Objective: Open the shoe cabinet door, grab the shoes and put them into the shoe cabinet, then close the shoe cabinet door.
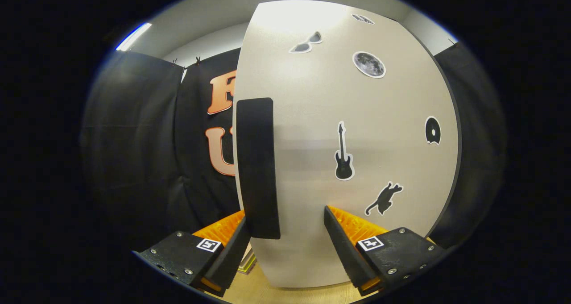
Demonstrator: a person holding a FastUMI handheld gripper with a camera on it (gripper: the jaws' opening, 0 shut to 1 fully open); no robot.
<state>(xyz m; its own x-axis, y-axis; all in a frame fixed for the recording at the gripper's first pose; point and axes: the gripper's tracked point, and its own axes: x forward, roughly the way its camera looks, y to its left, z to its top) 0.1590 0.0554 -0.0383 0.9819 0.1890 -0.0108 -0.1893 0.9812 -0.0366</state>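
The gripper is held spread, nothing pinched. The shoe cabinet door stands just ahead, its black handle by the left finger, probably so the handle can be hooked or pushed.

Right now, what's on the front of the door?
The door carries a black handle between the open fingers, plus stickers: sunglasses, moon, guitar, cat. The door hides whatever lies behind it.
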